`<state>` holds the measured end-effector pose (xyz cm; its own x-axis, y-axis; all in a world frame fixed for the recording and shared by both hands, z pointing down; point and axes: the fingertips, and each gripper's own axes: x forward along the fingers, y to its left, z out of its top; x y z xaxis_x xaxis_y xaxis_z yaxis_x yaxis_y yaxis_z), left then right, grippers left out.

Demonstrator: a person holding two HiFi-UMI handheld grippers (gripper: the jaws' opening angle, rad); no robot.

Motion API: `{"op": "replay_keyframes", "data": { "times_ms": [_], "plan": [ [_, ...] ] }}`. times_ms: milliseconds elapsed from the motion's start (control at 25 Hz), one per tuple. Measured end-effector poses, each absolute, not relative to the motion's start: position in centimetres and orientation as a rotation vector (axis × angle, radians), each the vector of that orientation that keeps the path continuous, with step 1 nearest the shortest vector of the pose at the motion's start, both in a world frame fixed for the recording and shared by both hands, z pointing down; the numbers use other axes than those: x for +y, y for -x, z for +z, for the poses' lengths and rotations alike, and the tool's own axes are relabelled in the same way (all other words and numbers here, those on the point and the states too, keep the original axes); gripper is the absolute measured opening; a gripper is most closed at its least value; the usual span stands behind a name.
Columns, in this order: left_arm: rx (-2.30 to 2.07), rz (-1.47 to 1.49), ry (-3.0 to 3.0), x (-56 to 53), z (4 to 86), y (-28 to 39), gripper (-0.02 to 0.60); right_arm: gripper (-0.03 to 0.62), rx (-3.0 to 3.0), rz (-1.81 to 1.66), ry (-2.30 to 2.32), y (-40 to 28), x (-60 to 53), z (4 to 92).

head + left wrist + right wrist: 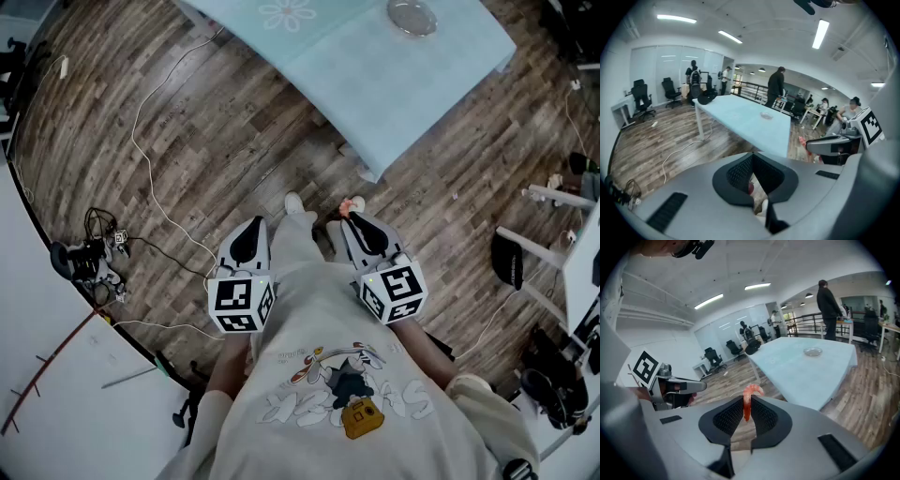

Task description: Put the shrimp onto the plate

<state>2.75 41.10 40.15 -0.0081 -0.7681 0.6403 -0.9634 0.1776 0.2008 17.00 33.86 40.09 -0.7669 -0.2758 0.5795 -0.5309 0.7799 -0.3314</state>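
Note:
A pink curled shrimp [748,399] sticks up from between the jaws of my right gripper [747,408], which is shut on it. From the head view the shrimp [353,204] shows at the tip of the right gripper [355,219], held close to the person's body above the wooden floor. My left gripper [251,227] is held beside it, and its jaws [753,159] are shut with nothing in them. A small clear glass plate [412,15] sits on the light-blue table [375,84] ahead, apart from both grippers. The plate [813,351] also shows in the right gripper view.
A white cable [150,178] trails over the floor at the left, near a cluster of black gear [89,261]. A white wall [56,394] curves along the left. White table legs and a black stool [507,260] stand at the right. A standing person [829,305] is beyond the table.

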Motion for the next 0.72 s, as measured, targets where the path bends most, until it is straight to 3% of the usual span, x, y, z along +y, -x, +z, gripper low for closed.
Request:
{"op": "replay_keyframes", "data": {
  "times_ms": [240, 480, 720],
  "plan": [
    [-1.672, 0.444, -1.953, 41.0, 37.4, -15.4, 0.008, 0.069, -2.473, 0.705, -0.837, -26.8, 37.7, 38.6],
    [-1.448, 0.537, -2.171, 44.3, 35.8, -24.6, 0.008, 0.067, -2.496, 0.706, -1.029, -32.1, 42.6, 36.3],
    [-1.396, 0.625, -2.279, 48.0, 34.4, -27.2, 0.008, 0.069, -2.538, 0.694, -1.103, -33.7, 46.6, 34.7]
  ]
}}
